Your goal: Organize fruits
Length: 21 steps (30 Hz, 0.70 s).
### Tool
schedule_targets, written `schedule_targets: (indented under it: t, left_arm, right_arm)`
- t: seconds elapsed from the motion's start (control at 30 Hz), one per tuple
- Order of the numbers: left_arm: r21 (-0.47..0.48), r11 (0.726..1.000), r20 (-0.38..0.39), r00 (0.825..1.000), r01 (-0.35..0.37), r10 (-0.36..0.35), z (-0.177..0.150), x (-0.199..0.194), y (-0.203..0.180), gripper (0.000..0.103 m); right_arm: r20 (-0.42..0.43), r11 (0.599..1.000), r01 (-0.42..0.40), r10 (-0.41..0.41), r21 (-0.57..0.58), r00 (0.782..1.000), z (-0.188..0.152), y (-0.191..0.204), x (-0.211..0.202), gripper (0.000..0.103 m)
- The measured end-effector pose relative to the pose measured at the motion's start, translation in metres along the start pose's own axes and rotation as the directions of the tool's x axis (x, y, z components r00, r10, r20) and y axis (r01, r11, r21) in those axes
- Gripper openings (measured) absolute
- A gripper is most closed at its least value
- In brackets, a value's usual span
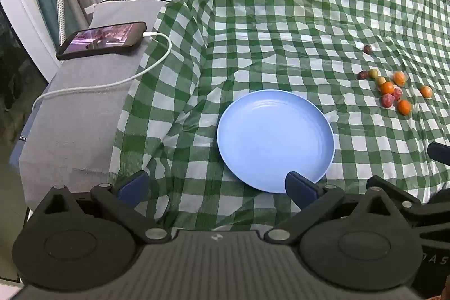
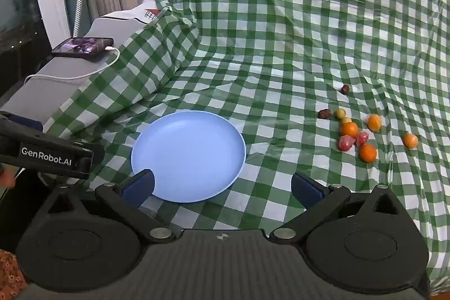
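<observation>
both wrist cameras sit low and close behind their own jaws, looking forward and down over the green checked cloth (image 1: pixel 281 18). they share the blue plate (image 1: pixel 275 142), the fruit cluster (image 2: pixel 357 137) and the phone (image 2: pixel 83 47); the right view sits further right.

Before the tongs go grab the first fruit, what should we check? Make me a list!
1. Round light-blue plate bare and ready: ok.
2. Left tongs open, holding nothing: ok.
3. Right tongs open, holding nothing: ok.
4. Small orange, red, yellow-green and dark-brown fruits lying in plain view on the green-and-white checked cloth, right of the plate: ok.
5. Fruits spaced enough to pinch just one: not ok, the middle ones touch.
6. Wrinkled cloth lying firm under the fruits: cannot tell.
</observation>
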<state>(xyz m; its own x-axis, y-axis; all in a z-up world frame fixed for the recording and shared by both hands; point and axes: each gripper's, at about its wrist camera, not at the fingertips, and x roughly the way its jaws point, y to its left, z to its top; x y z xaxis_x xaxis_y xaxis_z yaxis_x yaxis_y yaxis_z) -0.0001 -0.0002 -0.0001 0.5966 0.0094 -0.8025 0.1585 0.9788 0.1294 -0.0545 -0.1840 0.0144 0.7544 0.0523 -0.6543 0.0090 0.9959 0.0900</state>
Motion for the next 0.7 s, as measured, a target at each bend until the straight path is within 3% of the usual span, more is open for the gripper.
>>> schedule_targets:
  t: [0.7]
  left_arm:
    - [0.000, 1.000, -0.013, 1.000, 0.006, -0.006, -0.004, -0.003, -0.003, 0.103]
  right_arm:
    - [-0.029, 0.998, -0.036, 0.038, 0.048, 0.999, -0.004, 0.002, -0.004, 0.103]
